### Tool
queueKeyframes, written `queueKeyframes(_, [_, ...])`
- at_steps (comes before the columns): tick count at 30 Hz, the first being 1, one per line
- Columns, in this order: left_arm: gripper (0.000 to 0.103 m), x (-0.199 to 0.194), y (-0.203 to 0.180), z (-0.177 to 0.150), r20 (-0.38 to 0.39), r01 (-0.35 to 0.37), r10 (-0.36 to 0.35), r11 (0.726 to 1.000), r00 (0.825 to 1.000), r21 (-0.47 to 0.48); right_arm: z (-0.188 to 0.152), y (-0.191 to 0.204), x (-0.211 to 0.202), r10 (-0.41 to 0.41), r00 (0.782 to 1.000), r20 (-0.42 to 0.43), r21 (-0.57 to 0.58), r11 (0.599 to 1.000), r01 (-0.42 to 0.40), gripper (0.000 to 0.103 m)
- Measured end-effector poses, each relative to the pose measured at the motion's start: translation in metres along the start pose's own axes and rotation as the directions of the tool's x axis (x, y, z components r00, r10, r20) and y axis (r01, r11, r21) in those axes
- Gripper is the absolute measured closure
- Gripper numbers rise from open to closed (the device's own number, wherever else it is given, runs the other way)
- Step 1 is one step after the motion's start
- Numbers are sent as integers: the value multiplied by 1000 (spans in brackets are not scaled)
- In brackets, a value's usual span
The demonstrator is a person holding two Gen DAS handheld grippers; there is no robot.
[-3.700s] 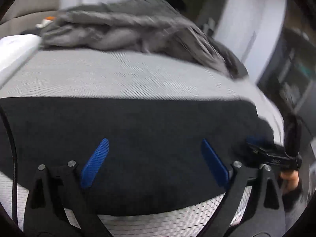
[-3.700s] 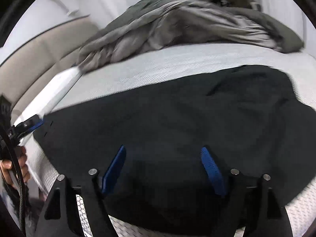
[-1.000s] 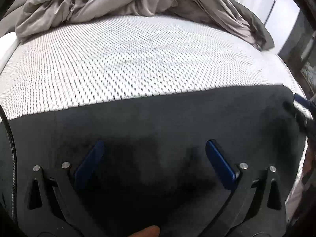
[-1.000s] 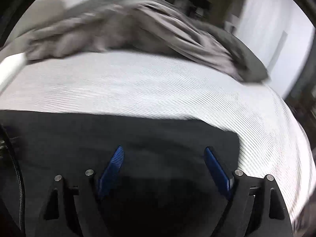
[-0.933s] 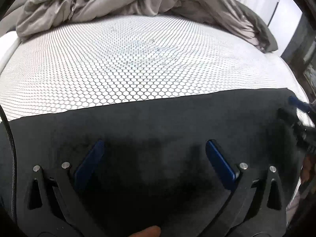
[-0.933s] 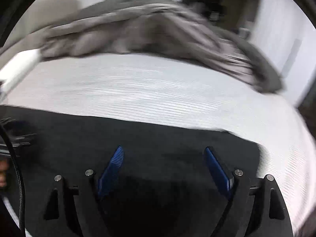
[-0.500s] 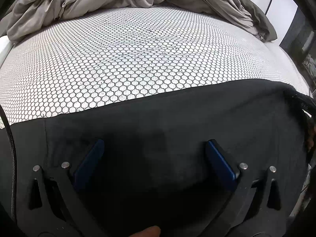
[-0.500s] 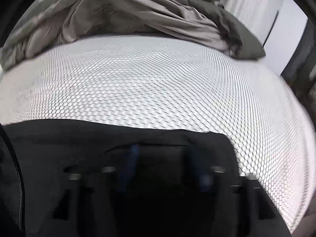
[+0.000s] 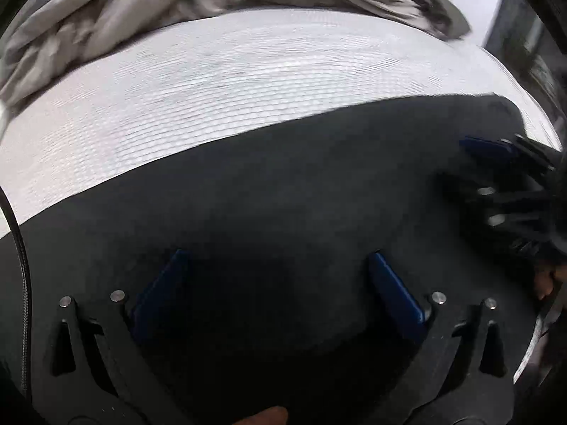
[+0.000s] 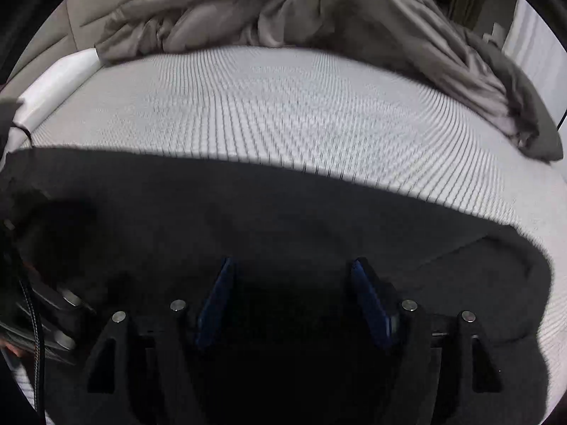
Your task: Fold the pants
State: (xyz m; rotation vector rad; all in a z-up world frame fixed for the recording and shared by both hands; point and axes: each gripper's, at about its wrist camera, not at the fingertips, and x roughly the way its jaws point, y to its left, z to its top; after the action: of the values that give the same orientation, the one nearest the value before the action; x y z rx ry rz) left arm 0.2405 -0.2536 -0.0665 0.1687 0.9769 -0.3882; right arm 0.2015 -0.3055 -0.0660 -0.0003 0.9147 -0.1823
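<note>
Black pants [image 9: 283, 184] lie flat across the near part of a white mesh mattress [image 9: 248, 78]; their far edge runs straight across both views. My left gripper [image 9: 276, 258] hovers over the pants with its blue fingers spread wide and no cloth pinched. The right gripper [image 9: 471, 166] shows blurred at the pants' right end in the left wrist view. In the right wrist view the right gripper [image 10: 291, 265] is low over the pants [image 10: 248, 212], its jaws opening. Cloth lies under them, and the pads do not press on it. The pants' right corner [image 10: 514, 248] shows a folded layer.
A crumpled grey blanket [image 10: 283, 10] is heaped along the far side of the mattress [image 10: 283, 106]. A white cushion edge [image 10: 60, 78] lies far left. The left gripper's black body [image 10: 53, 318] sits at the left rim. A fingertip [image 9: 269, 416] shows at the bottom.
The right gripper's jaws narrowed, then spread partway again as it sank toward the pants. It now shows at the right of the left wrist view. The left gripper shifted slightly, still open.
</note>
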Motion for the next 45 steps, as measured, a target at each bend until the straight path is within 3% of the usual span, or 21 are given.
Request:
queueKeyframes(2, [0,-8,35,-11,-7,-67,67,996,998,-60,-7,-6,-11,-34,999,7,2,999,34,33])
queueKeyframes(5, [2,-26,72,-30,6,-80,81,992,997,-98,-22,-49,-19,-220,975,-14,50,974,221,23])
queueKeyframes(6, [2,-32,78,-36,14,-68,70,993,997,-92,-26,-64,-19,-243,970,-23,79,967,244,24])
queueKeyframes(8, [1,-42,85,-47,13,-145,147,985,989,-96,-36,-84,-33,-221,975,-4,156,963,219,30])
queueKeyframes(11, [1,-65,78,-54,83,-24,34,993,996,-114,-35,-59,-56,-257,966,24,153,956,250,30])
queueKeyframes(12, [1,-72,70,-54,112,22,-11,995,994,-102,-35,-48,-61,-231,972,34,149,963,224,30])
queueKeyframes(14, [1,-77,44,-56,140,73,-67,997,988,-39,-23,-6,-72,-70,994,85,102,993,61,28])
queueKeyframes(16, [1,-59,19,-52,84,107,-107,994,991,9,-17,37,-69,33,995,98,17,999,-34,26])
queueKeyframes(19, [1,-33,12,-63,-1,54,-54,998,999,25,-18,90,-45,130,991,13,-78,989,-129,26])
queueKeyframes(23, [1,-42,28,-74,28,51,-52,998,998,30,-30,76,-42,41,999,4,-148,988,-40,26])
queueKeyframes(24, [1,-44,34,-77,31,50,-51,998,998,25,-36,52,-50,-69,997,19,-131,989,71,26])
queueKeyframes(26, [1,-47,56,-76,37,57,-57,998,998,8,-47,3,-51,-264,964,23,-86,960,265,23])
queueKeyframes(27, [1,-44,68,-73,38,61,-61,998,997,5,-60,-38,-52,-372,928,-8,-1,928,372,23])
queueKeyframes(28, [1,-48,76,-76,40,78,-79,997,996,12,-69,-64,-54,-399,917,-28,77,913,400,23])
queueKeyframes(29, [1,-48,77,-77,42,82,-83,996,996,19,-80,-95,-60,-377,925,-48,196,904,379,18])
queueKeyframes(30, [1,-47,80,-75,42,78,-79,997,996,26,-87,-112,-65,-284,958,-30,274,920,281,18])
queueKeyframes(32, [1,-47,77,-69,47,41,-43,999,998,33,-93,-119,-76,-212,977,7,330,923,197,18])
queueKeyframes(36, [1,-81,51,-70,110,78,-78,997,991,3,-74,-100,-107,-280,957,77,258,933,253,21])
queueKeyframes(40, [1,-87,6,-64,136,164,-170,985,976,50,-63,-26,-130,-151,973,174,137,982,128,20])
queueKeyframes(43, [1,-59,-18,-68,36,146,-151,984,988,104,-56,23,-111,-6,989,146,65,998,-3,20])
queueKeyframes(45, [1,-51,-20,-73,21,129,-132,983,991,131,-59,54,-93,1,995,99,-8,1000,-1,21])
